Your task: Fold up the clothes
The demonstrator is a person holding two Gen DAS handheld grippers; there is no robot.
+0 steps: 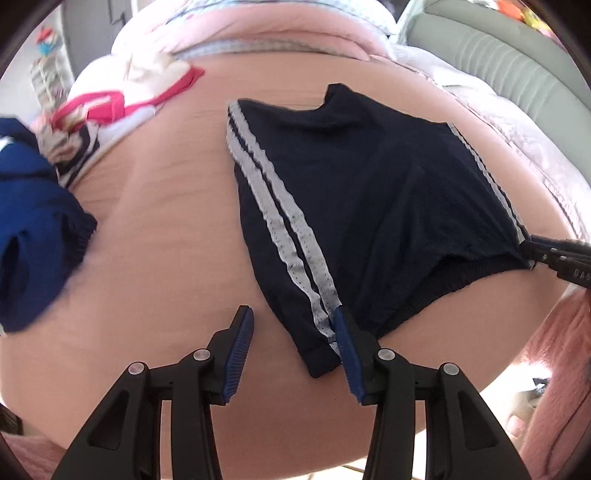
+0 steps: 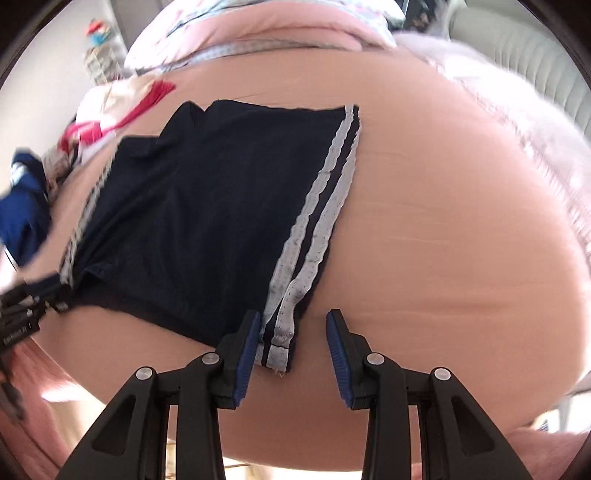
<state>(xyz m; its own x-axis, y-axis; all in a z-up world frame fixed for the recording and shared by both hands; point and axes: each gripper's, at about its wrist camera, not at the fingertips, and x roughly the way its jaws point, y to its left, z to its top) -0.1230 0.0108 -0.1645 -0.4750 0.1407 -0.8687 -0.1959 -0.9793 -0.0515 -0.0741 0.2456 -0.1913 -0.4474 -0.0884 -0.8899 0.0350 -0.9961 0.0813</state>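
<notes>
Navy shorts with two white side stripes lie flat on the pink sheet, waistband toward me. My left gripper stands open at the waistband's left corner. The striped corner lies between its fingers, against the right pad. In the right wrist view the same shorts fill the left half. My right gripper is open around the waistband's right striped corner, which sits next to the left pad. Each gripper shows at the edge of the other's view: the right gripper and the left gripper.
A bright blue garment lies at the left, with a heap of pink, white and striped clothes behind it. A folded pink quilt lies across the back. A grey-green padded headboard and pale bedding stand at the right.
</notes>
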